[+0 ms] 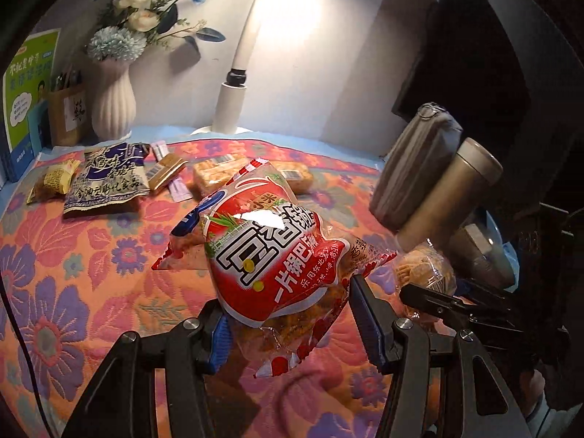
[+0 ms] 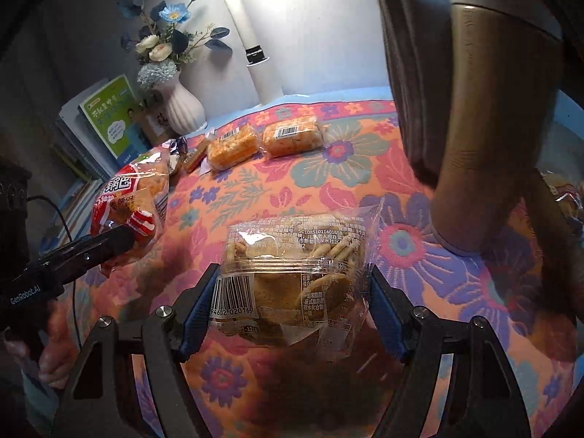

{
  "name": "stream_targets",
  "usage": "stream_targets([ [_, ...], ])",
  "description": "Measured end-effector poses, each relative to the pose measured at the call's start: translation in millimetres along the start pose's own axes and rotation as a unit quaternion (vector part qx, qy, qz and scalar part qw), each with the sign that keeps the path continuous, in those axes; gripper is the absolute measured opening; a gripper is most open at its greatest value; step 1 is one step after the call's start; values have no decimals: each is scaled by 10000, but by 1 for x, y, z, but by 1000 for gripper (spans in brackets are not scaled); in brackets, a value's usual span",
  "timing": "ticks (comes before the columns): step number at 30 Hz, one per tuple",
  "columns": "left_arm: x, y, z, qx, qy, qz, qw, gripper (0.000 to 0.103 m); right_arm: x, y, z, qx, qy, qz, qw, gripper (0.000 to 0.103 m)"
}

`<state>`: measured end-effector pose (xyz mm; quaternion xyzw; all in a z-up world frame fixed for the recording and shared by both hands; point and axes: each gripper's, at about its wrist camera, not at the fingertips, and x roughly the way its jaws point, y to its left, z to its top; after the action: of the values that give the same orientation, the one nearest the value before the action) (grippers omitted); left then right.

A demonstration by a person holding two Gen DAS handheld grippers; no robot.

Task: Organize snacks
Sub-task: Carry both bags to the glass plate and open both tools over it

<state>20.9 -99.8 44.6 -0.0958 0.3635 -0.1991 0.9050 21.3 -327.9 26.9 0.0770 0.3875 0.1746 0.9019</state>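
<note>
My left gripper [image 1: 288,317] is shut on a red rice-crust snack bag [image 1: 270,255] and holds it above the floral cloth; the bag also shows in the right wrist view [image 2: 135,197]. My right gripper [image 2: 292,299] is shut on a clear pack of biscuits [image 2: 292,273], held above the cloth; the pack shows at the right of the left wrist view [image 1: 423,273]. Two orange cake packs [image 2: 262,142] lie further back. A blue-white snack bag [image 1: 109,182], a small yellow pack [image 1: 54,182] and thin bar packs [image 1: 166,171] lie at the back left.
A white vase of flowers [image 1: 113,106], books [image 1: 29,98] and a lamp post [image 1: 233,102] stand along the back wall. A metal flask [image 1: 449,197] and a grey pouch [image 1: 412,168] stand on the right, close to my right gripper. The floral cloth [image 1: 73,284] covers the table.
</note>
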Motion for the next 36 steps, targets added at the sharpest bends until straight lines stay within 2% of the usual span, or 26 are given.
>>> stream_targets([
  [7,-4,-52,6,407,-77,-366,9985,56,-53,-22,-2,234,-417,-93,9988,75],
  [12,-1,-97,11,742,-53,-729,9946,56,-90,-52,0,512,-758,-299,9954,75],
  [19,11,-173,13,1294,53,-1301,9830,56,-136,-111,4,971,-1286,-716,9843,76],
  [26,34,-246,21,1597,183,-1777,9709,56,-167,-176,15,1327,-1643,-1278,9691,76],
  [31,60,-300,31,1871,169,-1800,9655,56,-171,-218,24,1610,-1666,-1429,9623,76],
  [36,89,-339,36,2155,147,-1599,9632,56,-167,-251,31,1889,-1638,-1367,9585,76],
])
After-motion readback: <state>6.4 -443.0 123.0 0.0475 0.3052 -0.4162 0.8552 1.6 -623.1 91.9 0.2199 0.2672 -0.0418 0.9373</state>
